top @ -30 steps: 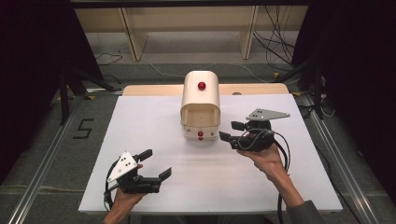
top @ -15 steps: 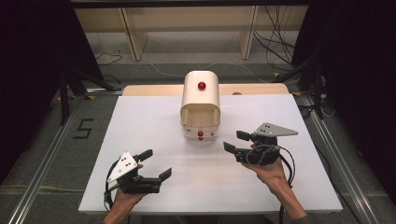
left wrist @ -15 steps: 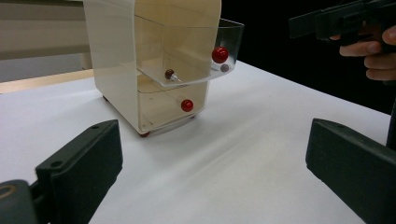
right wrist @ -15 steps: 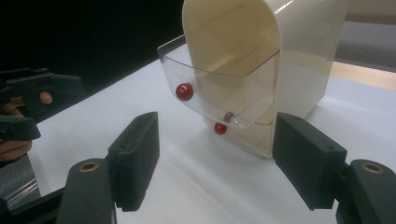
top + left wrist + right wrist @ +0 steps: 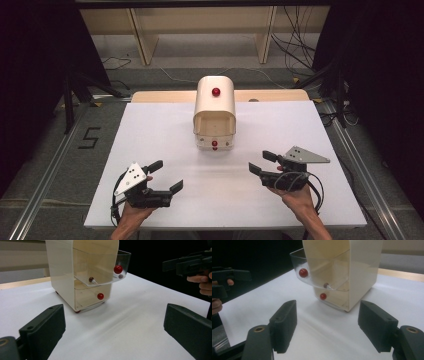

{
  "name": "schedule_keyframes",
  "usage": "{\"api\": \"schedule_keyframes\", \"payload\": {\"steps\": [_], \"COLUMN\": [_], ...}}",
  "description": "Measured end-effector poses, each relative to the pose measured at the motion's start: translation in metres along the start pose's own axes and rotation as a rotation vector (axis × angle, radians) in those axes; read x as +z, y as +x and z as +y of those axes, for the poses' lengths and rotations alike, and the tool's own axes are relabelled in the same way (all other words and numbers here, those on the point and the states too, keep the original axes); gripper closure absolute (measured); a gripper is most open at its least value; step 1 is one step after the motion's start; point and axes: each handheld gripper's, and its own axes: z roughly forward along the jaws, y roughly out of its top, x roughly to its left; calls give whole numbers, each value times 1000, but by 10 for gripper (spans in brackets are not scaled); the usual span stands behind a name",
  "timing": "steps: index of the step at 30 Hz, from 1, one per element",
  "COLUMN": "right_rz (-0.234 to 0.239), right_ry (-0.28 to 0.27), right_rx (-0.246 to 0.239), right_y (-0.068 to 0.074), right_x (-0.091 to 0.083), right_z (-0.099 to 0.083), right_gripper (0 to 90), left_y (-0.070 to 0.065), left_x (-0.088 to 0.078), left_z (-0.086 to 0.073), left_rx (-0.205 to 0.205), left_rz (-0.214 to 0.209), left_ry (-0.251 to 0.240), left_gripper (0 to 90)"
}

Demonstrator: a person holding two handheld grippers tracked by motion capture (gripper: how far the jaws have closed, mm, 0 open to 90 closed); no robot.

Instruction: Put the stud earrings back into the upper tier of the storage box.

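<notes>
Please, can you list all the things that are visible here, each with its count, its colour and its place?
Small cabinet: one, cream body with clear drawers, at the far middle of the table; its upper drawer stands pulled out.
Knobs: red; one on the cabinet's top, one on the upper drawer's front, one on the lower drawer's front.
Table: one, white top with a wooden strip along the far edge.
Floor marking "5": one, black, on the grey floor to the left of the table.
Cables: several, dark, on the floor behind the table.
Left hand-held gripper: one, black with a grey plate, near left of the table, jaws open, nothing between them.
Right hand-held gripper: one, black with a grey plate, near right, jaws open, nothing between them.
</notes>
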Motion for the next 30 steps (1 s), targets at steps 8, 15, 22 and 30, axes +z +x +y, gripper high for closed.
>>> {"api": "schedule_keyframes", "payload": {"steps": [8, 15, 22, 30], "right_rz": [-15, -25, -38, -34], "right_ry": [-23, -33, -51, -46], "right_rx": [6, 0, 9, 0], "right_y": [-4, -6, -5, -4], "right_x": [-11, -17, -27, -28], "right_z": [-16, -31, -36, -39], "right_gripper": [313, 253, 236, 231], "left_y": [0, 0, 0, 0], "left_x": [0, 0, 1, 1], "left_z": [0, 0, -1, -1], "left_rx": [-2, -3, -4, -4], "left_rz": [-2, -6, -16, -17], "left_ry": [6, 9, 18, 20], "left_gripper": [34, 34, 34, 35]}}
